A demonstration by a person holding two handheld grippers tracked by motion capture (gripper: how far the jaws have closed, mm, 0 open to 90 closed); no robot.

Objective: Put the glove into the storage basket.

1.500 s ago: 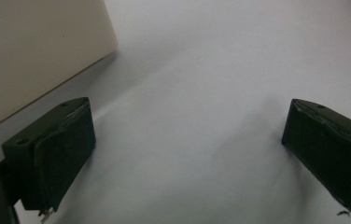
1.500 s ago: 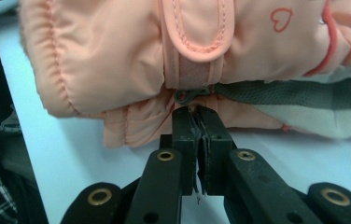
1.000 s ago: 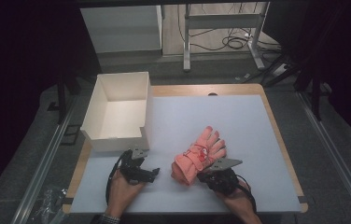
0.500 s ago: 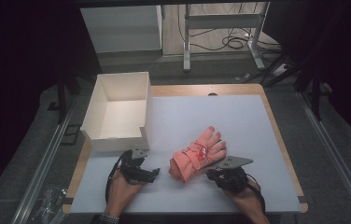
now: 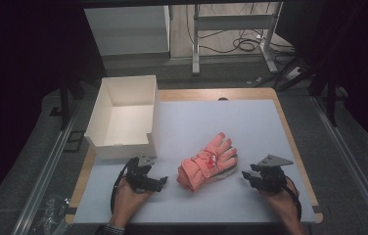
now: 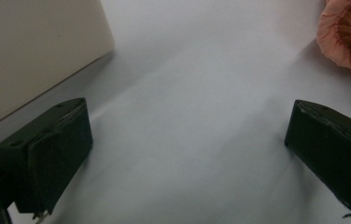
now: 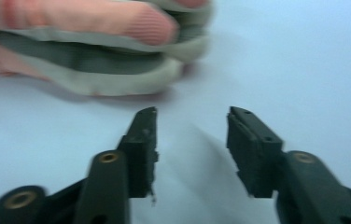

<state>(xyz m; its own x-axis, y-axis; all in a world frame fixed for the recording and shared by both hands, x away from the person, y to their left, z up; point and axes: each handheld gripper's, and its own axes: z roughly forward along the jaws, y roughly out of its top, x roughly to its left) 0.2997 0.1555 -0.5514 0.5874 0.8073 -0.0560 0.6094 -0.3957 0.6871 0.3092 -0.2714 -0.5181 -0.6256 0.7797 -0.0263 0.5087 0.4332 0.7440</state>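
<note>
High view: the pair of stacked salmon-pink knitted gloves with grey palms (image 5: pixel 207 164) lies on the pale blue-white surface (image 5: pixel 231 122) between the two tongs, just right of the left tongs (image 5: pixel 158 182) and left of the right tongs (image 5: pixel 248 177), apart from both. The open white cardboard box (image 5: pixel 123 117) stands beyond the left tongs. It is judged that trouble could come at the next grasp: if only the upper glove were pinched, the stack could be pulled apart and the lower glove left behind or dragged askew; soft knit could also be caught by one thread and slip free during a lift toward the box.

Left gripper view: the left tongs are seen spread wide, with bare surface between the jaws and nothing held or touched. The cuff of the gloves (image 6: pixel 348 39) lies ahead and to the right of the right-hand jaw, the box wall (image 6: pixel 33 51) ahead to the left. A sweep forward could knock the box.

Right gripper view: the right tongs (image 7: pixel 191 122) are seen about half open, the jaws having just been opening, with nothing between them. The glove fingertips (image 7: pixel 94 51) lie just ahead and to the left, clear of the jaws.
</note>
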